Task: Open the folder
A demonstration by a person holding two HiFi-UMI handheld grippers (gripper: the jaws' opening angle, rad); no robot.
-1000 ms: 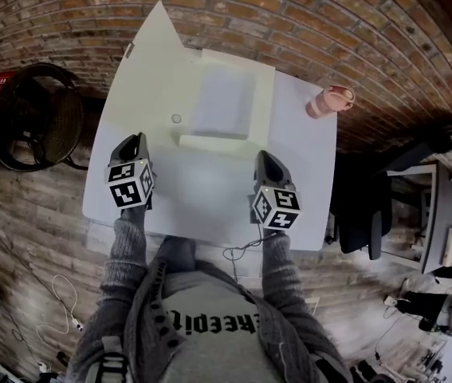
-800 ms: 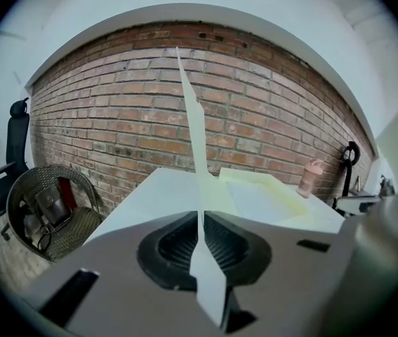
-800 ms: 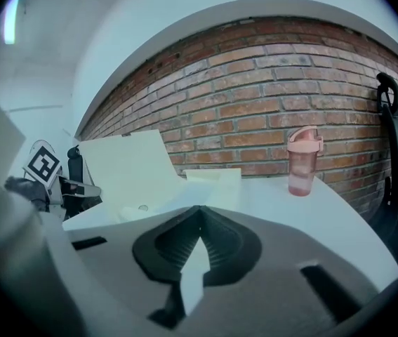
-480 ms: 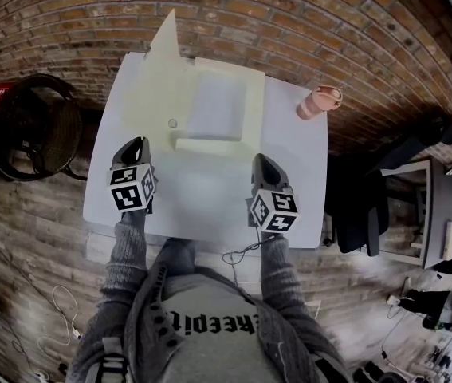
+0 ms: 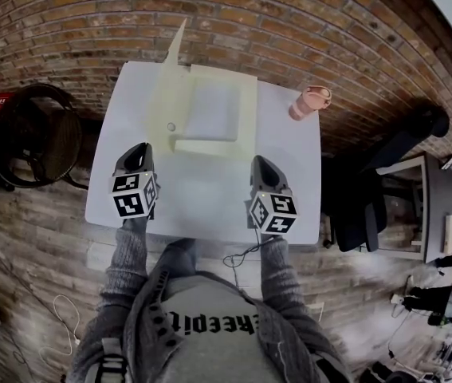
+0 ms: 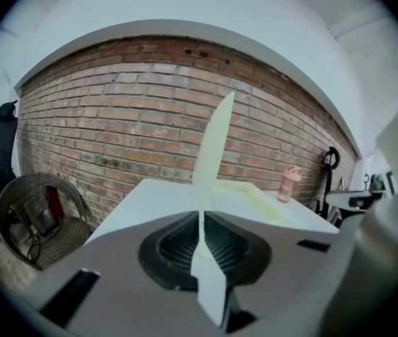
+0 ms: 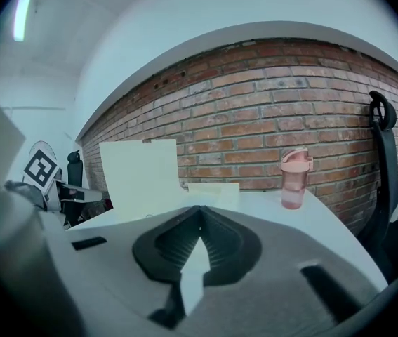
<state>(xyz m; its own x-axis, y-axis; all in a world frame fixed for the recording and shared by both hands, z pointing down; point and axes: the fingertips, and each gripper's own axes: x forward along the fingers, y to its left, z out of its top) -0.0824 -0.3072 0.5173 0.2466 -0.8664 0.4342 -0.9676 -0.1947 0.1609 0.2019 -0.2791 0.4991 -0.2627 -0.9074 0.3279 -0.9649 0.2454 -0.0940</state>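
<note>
Folder [image 5: 210, 110]: pale yellow, lies on the far half of the white table [image 5: 202, 198], close to the brick wall [image 5: 289, 22].
Folder cover [image 6: 213, 146]: lifted and standing about upright along the folder's left side. It is edge-on in the head view and the left gripper view, and broadside in the right gripper view [image 7: 139, 170].
Folder inside: a pale sheet or pocket faces up; too washed out to tell which.
Left gripper [image 5: 136, 150]: over the near left part of the table, well apart from the folder. Its jaws [image 6: 201, 215] are pressed together at the tips with nothing between them. The cover only lines up behind them in its own view.
Right gripper [image 5: 259, 162]: over the near right part of the table, just short of the folder's near edge. Its jaws [image 7: 199, 209] are also together and empty.
Pink bottle [image 5: 309, 102]: upright near the far right corner of the table, apart from the folder; also seen from the right gripper [image 7: 293, 177].
Off table, left: round wire chair [image 5: 34, 134] on the floor.
Off table, right: black office chair [image 5: 385, 182].
Person: grey sleeves, one gripper in each hand, standing at the near edge.
</note>
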